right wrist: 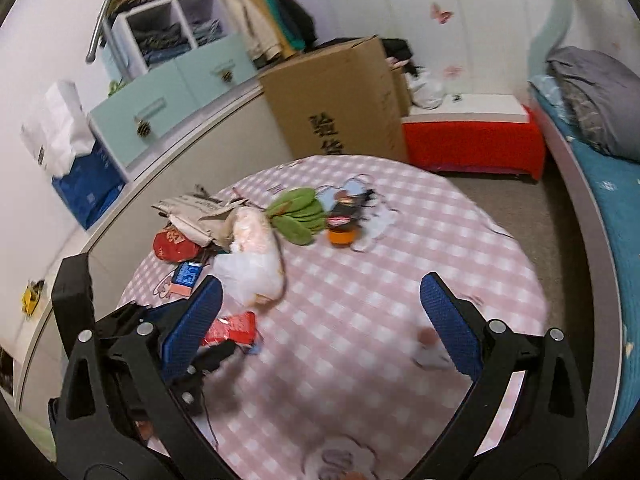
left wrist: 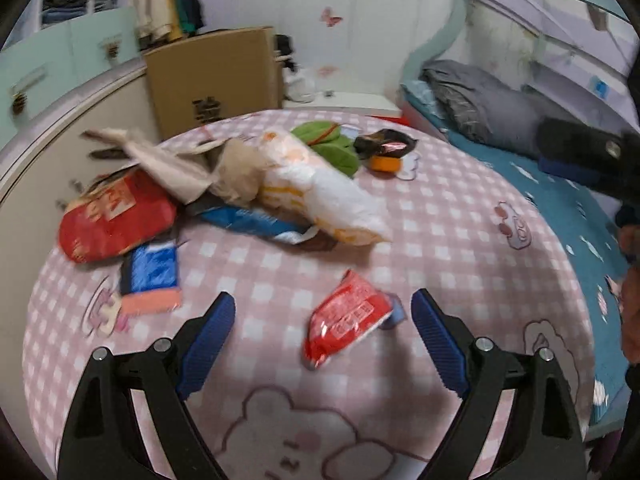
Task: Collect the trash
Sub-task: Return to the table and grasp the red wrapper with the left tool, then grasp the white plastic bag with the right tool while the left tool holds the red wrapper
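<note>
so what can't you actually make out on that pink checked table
- Print on the small red foil packet: left wrist view, motion blur.
- Same packet, right wrist view: partly hidden behind the right gripper finger.
- Blue foil wrapper: mostly covered by the white plastic bag.
- Where trash should go: no bin visible in either view.

The checked desk [left wrist: 460, 216] lies bare across the lower and right parts of the frame. A heap of wrappers [left wrist: 224, 188] crowds the upper left. A red packet [left wrist: 346, 316] lies alone at lower centre. A cardboard box [left wrist: 214, 76] blocks the far edge.
</note>
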### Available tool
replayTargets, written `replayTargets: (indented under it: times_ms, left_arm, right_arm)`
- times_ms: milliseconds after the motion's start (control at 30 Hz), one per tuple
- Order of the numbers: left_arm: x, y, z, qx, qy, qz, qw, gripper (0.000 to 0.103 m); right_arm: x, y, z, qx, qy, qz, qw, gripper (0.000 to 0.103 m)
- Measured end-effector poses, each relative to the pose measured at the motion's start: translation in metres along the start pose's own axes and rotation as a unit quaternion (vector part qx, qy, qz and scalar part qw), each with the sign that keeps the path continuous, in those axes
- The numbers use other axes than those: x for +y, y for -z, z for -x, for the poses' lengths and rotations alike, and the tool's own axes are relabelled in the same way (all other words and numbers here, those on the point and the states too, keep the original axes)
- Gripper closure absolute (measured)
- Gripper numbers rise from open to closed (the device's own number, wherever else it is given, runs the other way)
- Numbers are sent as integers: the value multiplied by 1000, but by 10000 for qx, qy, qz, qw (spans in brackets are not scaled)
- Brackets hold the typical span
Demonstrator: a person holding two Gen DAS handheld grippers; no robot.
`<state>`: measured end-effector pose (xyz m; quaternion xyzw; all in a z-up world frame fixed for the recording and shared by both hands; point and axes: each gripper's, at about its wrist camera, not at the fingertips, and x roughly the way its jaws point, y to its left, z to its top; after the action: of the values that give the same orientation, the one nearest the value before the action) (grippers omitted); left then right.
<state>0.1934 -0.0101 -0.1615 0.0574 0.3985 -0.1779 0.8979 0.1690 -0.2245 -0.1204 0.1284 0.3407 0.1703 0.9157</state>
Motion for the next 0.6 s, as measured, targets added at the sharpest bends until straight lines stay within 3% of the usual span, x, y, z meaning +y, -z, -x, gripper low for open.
replayTargets:
  times_ms: [67,100,133,167,200,367,400,433,500,600]
  left_arm:
    - [1,-3,-7,105,198,-56,9997,18]
    - [1,-3,-9,147,304,-77,9994,41]
    - [1,-3,-12,246,418,-69,9988,56]
    - [1,-3,-12,296,447,-39,9986,66]
    - [3,-2,-9,240,479,2,9986,70]
    - [20,15,12,74,395,360,9985,75]
    - [26,19,16,46,358,487,9982,75]
    - [30,22,20,31,342,572,9978,75]
    - [39,29,28,-36,264,766,9967,75]
    - [47,36,39,-185,183,946,9952,76]
  right_arm:
    - [10,-7,-19,159,-127,131,9997,6]
    - [16,-10,-30,262,-166,199,9993,6]
    - [20,-12,-37,323,-177,250,9990,6]
    - [24,-13,-46,397,-220,300,9985,6]
    - [30,-14,-59,524,-330,363,9974,6]
    - [47,-12,-105,955,-538,529,9926,11]
    - [50,-12,-112,1004,-583,525,9918,23]
    - [51,-11,-117,1056,-587,499,9914,43]
    - [52,-9,-124,1141,-549,443,9910,62]
    - [49,-4,-117,1095,-574,382,9916,69]
